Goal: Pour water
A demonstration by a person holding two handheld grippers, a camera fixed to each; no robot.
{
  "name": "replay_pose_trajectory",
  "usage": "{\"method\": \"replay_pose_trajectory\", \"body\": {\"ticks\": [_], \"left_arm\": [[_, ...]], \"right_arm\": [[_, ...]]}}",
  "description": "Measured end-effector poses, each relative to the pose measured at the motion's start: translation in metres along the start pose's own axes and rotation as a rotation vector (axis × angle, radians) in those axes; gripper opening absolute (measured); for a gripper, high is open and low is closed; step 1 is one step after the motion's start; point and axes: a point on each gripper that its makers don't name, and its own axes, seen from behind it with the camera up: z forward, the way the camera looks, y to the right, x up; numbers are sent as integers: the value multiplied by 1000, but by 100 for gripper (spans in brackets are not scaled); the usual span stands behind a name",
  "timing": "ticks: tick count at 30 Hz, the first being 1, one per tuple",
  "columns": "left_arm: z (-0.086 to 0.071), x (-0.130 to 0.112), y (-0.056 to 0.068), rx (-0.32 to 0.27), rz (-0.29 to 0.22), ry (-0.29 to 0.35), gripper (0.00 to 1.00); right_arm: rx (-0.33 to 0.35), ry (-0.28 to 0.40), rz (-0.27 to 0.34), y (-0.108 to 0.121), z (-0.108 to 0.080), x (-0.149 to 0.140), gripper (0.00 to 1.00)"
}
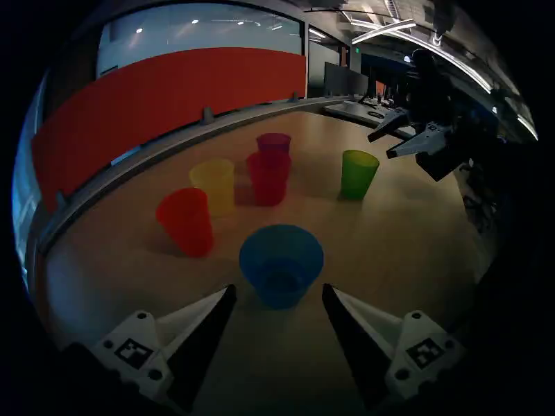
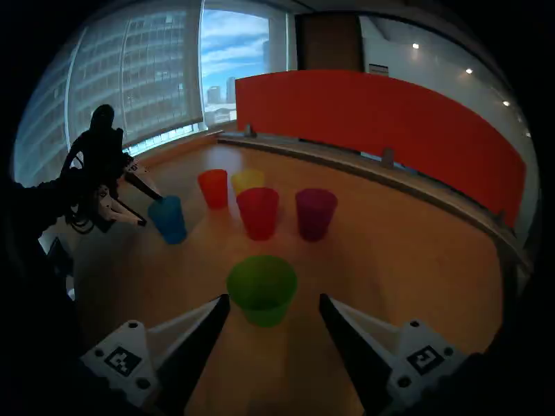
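Observation:
A blue cup (image 1: 281, 263) stands upright on the wooden table (image 1: 388, 236), just ahead of my left gripper (image 1: 277, 291), whose fingers are open and apart from it. In the right gripper view a green cup (image 2: 262, 288) stands just ahead of my right gripper (image 2: 272, 299), also open and not touching it. The blue cup (image 2: 168, 218) appears at the left there, with the left gripper (image 2: 152, 210) open beside it. Farther off in the left gripper view, the right gripper (image 1: 379, 147) hangs open near the green cup (image 1: 359, 173). I cannot tell whether any cup holds water.
Between the two grippers stand an orange cup (image 1: 186, 222), a yellow cup (image 1: 214, 184), a red cup (image 1: 268, 177) and a purple cup (image 1: 273, 142). A red partition (image 2: 388, 118) with a raised rail (image 2: 361, 163) runs along the table's far edge. Monitors (image 1: 343, 76) stand on a farther desk.

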Motion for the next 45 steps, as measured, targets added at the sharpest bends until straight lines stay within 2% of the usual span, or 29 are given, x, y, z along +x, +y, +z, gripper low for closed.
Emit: {"method": "replay_pose_trajectory", "body": {"ticks": [14, 34, 45], "left_arm": [[20, 4, 2, -22, -3, 7, 92], [37, 9, 1, -43, -1, 15, 92], [41, 13, 1, -55, -2, 19, 92]], "right_arm": [[18, -24, 9, -3, 14, -11, 100], [64, -36, 10, -16, 51, -15, 100], [71, -27, 10, -18, 62, -11, 100]]}}
